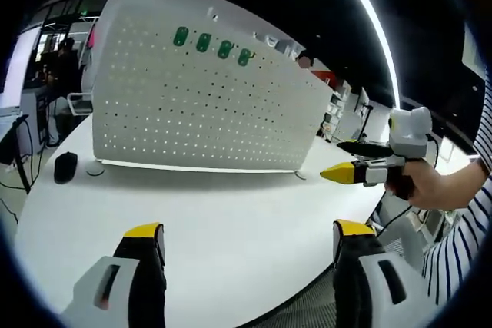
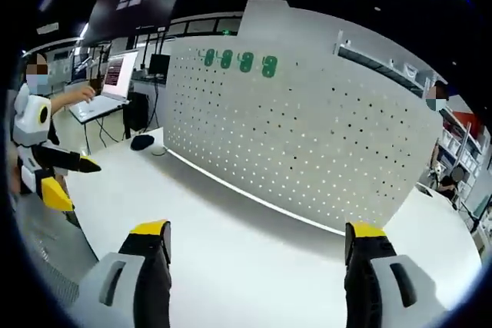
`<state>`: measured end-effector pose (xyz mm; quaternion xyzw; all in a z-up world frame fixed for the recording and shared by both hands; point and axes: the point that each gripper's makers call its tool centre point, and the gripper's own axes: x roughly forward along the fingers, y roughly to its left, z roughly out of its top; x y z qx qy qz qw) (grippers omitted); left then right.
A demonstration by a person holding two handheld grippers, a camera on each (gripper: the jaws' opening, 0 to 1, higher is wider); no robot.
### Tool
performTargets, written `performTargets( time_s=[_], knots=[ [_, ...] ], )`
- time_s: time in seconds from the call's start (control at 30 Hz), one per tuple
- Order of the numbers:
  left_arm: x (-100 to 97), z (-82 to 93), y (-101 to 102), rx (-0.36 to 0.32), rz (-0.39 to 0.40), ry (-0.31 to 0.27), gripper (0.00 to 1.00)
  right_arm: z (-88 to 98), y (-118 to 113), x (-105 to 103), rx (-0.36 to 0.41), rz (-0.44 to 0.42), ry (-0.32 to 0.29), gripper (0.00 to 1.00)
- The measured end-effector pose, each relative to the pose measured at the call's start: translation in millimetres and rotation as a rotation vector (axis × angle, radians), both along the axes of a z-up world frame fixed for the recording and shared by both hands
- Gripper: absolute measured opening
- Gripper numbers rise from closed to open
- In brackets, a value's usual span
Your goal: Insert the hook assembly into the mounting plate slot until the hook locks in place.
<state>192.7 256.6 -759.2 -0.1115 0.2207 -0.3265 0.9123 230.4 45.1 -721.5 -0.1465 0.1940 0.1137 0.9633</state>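
Rising from the bottom of each view, the left gripper (image 1: 247, 245) and right gripper (image 2: 257, 247) stand wide apart, holding nothing, over the white table (image 1: 231, 213). Farther back stands the upright white pegboard (image 1: 200, 105), with four green hooks (image 1: 212, 45), apparently plugged in, along its top rows.

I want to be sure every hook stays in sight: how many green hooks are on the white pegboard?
4 green hooks in one row near the top of the white perforated pegboard. None seems hidden.
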Motion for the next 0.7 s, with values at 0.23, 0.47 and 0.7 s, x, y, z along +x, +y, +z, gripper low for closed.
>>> performTargets(
  time_s=[0.23,0.47,0.7],
  knots=[
    [-1.1,-0.9,-1.0,0.003,-0.010,0.004,0.92,-9.9,3.1,-11.9,-0.003,0.001,0.036,0.92],
    [-0.9,-1.2,-0.4,-0.001,-0.010,0.004,0.92,-15.0,5.6,-21.0,-0.007,-0.002,0.054,0.95],
    [-1.4,-0.4,-0.2,-0.004,-0.010,0.001,0.92,-20.9,9.4,-30.5,-0.005,0.005,0.071,0.98]
  ],
)
